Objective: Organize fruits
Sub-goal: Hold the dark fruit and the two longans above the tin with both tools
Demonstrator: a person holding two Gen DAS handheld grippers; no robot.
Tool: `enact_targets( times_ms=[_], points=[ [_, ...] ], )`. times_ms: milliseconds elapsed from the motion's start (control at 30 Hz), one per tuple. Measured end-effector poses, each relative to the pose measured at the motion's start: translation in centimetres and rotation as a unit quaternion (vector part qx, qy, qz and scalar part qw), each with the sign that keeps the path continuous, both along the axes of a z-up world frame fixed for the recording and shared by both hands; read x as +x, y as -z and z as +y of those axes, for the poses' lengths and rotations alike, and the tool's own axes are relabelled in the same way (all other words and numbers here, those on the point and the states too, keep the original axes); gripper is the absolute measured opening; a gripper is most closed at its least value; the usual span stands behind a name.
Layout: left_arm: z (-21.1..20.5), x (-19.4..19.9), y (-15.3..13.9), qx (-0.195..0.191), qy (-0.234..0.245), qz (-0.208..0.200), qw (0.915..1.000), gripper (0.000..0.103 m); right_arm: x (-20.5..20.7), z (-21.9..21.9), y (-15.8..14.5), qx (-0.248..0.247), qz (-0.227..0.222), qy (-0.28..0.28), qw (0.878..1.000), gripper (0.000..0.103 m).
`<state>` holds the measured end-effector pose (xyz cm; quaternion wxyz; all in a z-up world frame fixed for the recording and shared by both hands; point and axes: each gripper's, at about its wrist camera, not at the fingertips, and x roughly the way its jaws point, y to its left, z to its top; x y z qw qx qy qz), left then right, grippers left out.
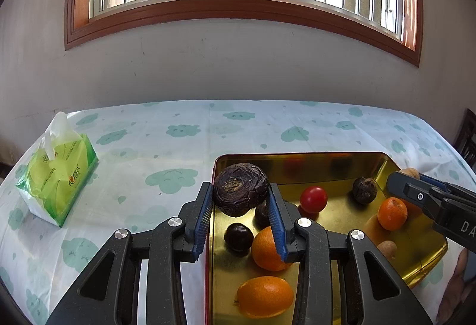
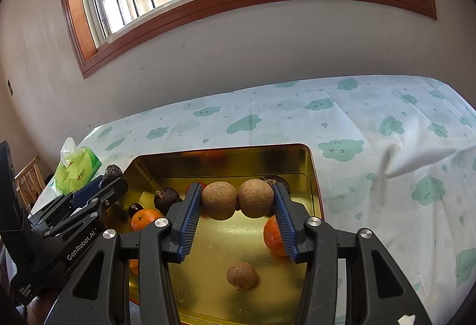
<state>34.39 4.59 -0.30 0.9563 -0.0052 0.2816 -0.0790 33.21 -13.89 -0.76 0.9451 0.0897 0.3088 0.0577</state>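
A gold metal tin [image 1: 327, 164] [image 2: 226, 155] on the table holds several fruits: oranges [image 1: 264, 296], a red tomato [image 1: 313, 199], a dark plum [image 1: 238, 236], a small wrinkled passion fruit [image 1: 364, 190] and a loose brown longan [image 2: 241, 276]. My left gripper [image 1: 241, 197] is shut on a large wrinkled dark passion fruit [image 1: 240, 189], held above the tin's left edge. My right gripper [image 2: 237, 200] is shut on two joined brown longans [image 2: 218, 200], held above the tin's middle. In the left wrist view the right gripper [image 1: 404, 182] is over the tin's right rim.
A green tissue pack [image 1: 58, 173] [image 2: 78, 167] stands on the left of the table. The cloud-print tablecloth [image 1: 166, 146] [image 2: 386, 152] covers the table. A wall with a window runs behind. A wooden chair [image 2: 28, 179] stands at the far left.
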Motion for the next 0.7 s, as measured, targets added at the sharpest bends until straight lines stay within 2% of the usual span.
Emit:
enact_targets(
  times_ms=[700],
  points=[
    [0.00, 0.33, 0.28, 0.002, 0.001, 0.001, 1.0000, 0.037, 0.37, 0.32, 0.18, -0.001, 0.001, -0.003, 1.000, 0.045]
  ],
)
